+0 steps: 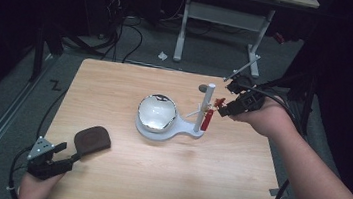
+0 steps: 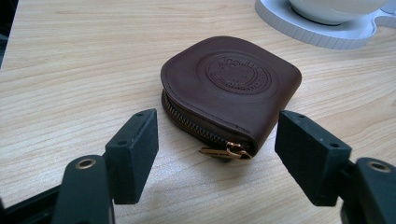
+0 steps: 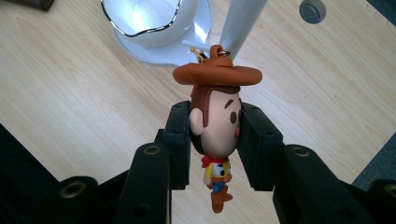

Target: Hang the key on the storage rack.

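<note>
High view: fixed above the tabletop's [image 1: 165,179] near edge, facing forward and down. Left gripper view: low, close to the near-left corner. Right gripper view: steeply down near the right edge; all three share the white stand [image 1: 161,128] [image 2: 322,32] [image 3: 177,51].

Dim lab, wooden table [image 1: 104,182], floor cables [image 1: 120,43], desk frame [image 1: 224,19]

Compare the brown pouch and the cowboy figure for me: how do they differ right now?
The brown pouch lies flat on the table, untouched; the cowboy figure hangs upright in the air. The left gripper stands open in front of the pouch, while the right gripper is shut on the figure's head. The pouch is plain dark leather with a zip; the figure is multicoloured with an orange-brown hat. Both are small.
</note>
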